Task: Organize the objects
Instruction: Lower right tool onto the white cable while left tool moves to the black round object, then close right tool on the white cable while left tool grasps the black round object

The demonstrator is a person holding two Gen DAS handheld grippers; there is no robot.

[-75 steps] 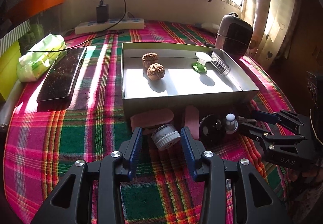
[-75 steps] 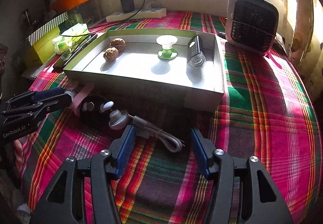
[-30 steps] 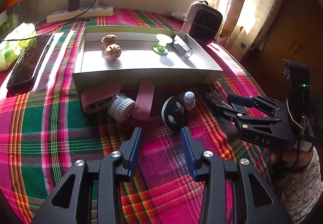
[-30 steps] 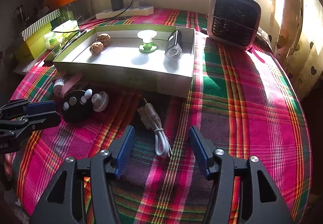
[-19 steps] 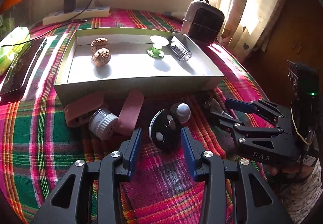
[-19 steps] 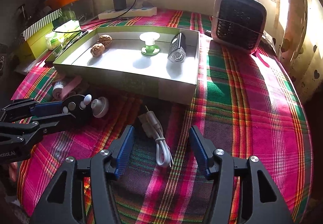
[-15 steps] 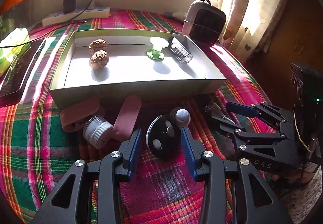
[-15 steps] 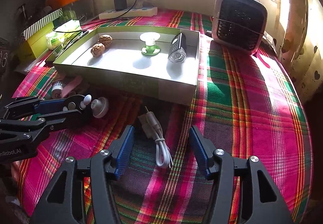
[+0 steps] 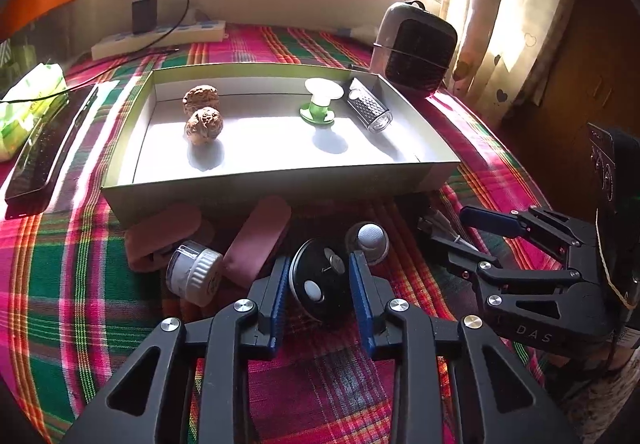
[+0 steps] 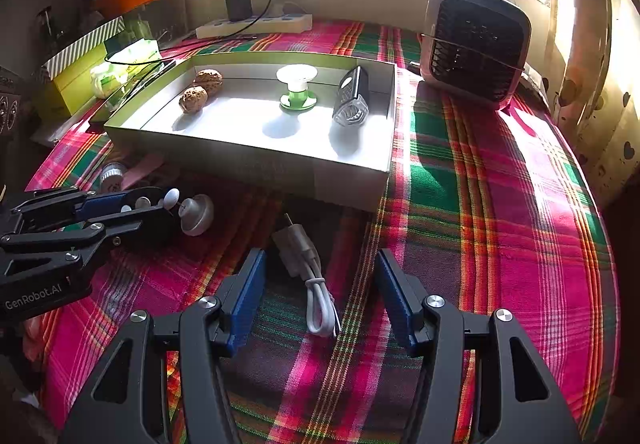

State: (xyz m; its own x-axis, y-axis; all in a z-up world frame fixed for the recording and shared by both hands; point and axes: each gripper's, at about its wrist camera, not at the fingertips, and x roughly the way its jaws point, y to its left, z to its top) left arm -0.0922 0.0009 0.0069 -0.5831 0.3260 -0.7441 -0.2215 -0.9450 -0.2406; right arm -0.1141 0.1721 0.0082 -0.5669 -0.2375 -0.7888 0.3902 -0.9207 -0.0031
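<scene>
The left gripper (image 9: 320,280) is closing on a black disc (image 9: 320,290) just before the open box's near wall (image 9: 280,184), while the right gripper (image 10: 320,294) hangs released over a white cable (image 10: 316,284), bare plaid cloth (image 10: 500,244) on its right.

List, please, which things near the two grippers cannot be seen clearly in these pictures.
- Round black disc: left wrist view, its sides are covered by the closing left gripper; contact is uncertain.
- White ribbed-cap jar: right wrist view, mostly hidden behind the left gripper's arm.
- White cable: left wrist view, hidden behind the right gripper.
</scene>
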